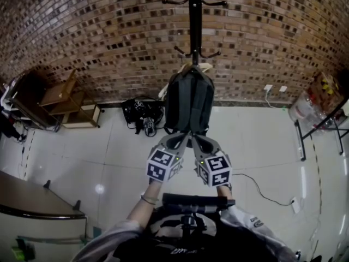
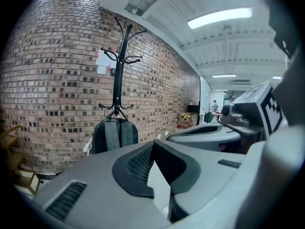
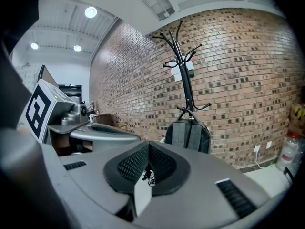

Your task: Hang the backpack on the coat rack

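A dark grey backpack (image 1: 189,100) hangs by its top loop from a low hook of the black coat rack (image 1: 194,21), straps facing me, against the brick wall. It also shows as the backpack (image 2: 114,135) under the rack (image 2: 119,66) in the left gripper view, and as the backpack (image 3: 189,136) under the rack (image 3: 183,70) in the right gripper view. My left gripper (image 1: 184,138) and right gripper (image 1: 196,139) sit side by side just short of the bag's lower edge. Both are shut with nothing between the jaws, and neither touches the bag.
A black bundle of gear (image 1: 142,113) lies on the floor left of the rack. Wooden shelving (image 1: 65,100) stands at the far left, and a table corner (image 1: 32,201) is near left. A metal-legged stand (image 1: 322,124) with bags is at right. A white cable (image 1: 267,192) runs across the tiled floor.
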Available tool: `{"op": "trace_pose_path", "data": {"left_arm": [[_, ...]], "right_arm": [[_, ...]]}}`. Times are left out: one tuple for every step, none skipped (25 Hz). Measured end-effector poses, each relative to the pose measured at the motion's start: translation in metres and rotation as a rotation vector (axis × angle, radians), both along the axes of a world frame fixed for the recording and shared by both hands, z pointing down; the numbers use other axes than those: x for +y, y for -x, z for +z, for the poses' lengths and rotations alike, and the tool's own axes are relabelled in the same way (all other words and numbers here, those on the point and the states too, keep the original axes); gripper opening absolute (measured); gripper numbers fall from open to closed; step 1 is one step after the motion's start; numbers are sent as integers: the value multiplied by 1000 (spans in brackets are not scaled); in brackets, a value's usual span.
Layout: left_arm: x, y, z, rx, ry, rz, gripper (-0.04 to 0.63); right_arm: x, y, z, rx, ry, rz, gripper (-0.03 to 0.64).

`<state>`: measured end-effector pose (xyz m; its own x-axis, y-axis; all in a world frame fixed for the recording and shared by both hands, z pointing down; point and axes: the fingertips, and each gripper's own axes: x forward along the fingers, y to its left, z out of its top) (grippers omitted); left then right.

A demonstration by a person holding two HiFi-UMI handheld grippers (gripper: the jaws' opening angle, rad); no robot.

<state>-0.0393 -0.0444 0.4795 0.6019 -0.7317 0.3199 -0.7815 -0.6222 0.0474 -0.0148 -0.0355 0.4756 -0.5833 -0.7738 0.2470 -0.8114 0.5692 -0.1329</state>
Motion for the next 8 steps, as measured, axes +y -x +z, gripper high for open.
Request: {"op": "trace_pose_path", "data": {"left_arm": [[1,1,0,-1,0,2,2],[3,2,1,-1,-1,4,2],[4,3,1,-1,-2,6,2],[4,5,1,-1,-2,7,3],[5,6,1,0,-2,7,2],[6,7,1,0,-1,7,2],[7,9,1,1,0,7,3],[8,10,1,1,2,8,2]], "right_arm": [[1,1,0,-4,0,3,9],[2,1,0,-8,1,6,9],[4,2,0,-10,0,8,9],[5,4,0,-11,0,9,9],[6,5,0,-11,-1,9,9],[6,6,1,-10,-1,10,9],[7,8,1,-9,0,10,9],[8,9,2,-9,0,10,9]]}}
